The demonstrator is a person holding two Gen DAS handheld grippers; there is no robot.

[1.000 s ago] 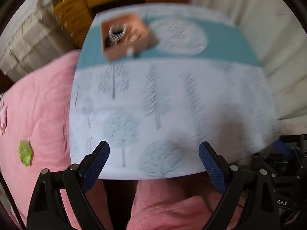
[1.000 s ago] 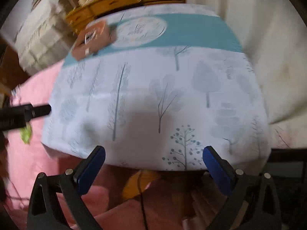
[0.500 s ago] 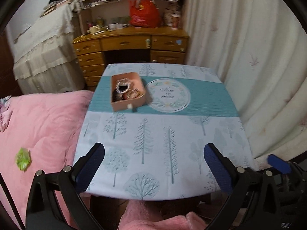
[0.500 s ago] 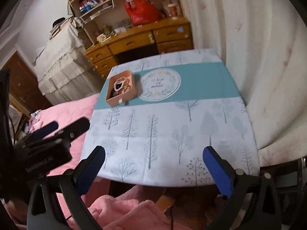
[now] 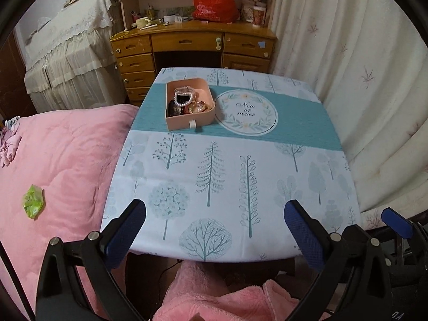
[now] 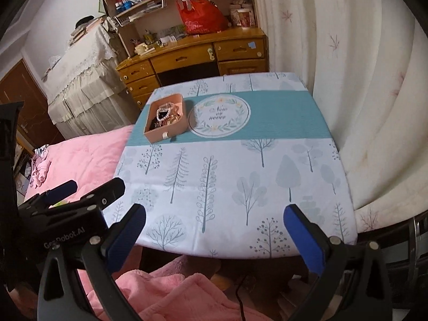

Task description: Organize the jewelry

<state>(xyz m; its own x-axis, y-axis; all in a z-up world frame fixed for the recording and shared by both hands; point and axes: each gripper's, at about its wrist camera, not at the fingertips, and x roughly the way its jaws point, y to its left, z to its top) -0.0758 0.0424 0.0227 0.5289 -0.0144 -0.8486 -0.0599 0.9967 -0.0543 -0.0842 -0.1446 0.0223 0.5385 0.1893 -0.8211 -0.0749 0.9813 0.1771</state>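
Bedroom surroundings are framing a table under a tree-print tablecloth [image 5: 227,176], where the pink jewelry box [image 5: 190,107] is sitting toward the far-left part, long axis running near to far. From the left gripper [image 5: 214,227] it is lying at about 12 o'clock; from the right gripper [image 6: 214,230], about 11 o'clock. Both grippers' jaws are standing spread, gripping nothing, well apart from the box; the left is judged nearer.
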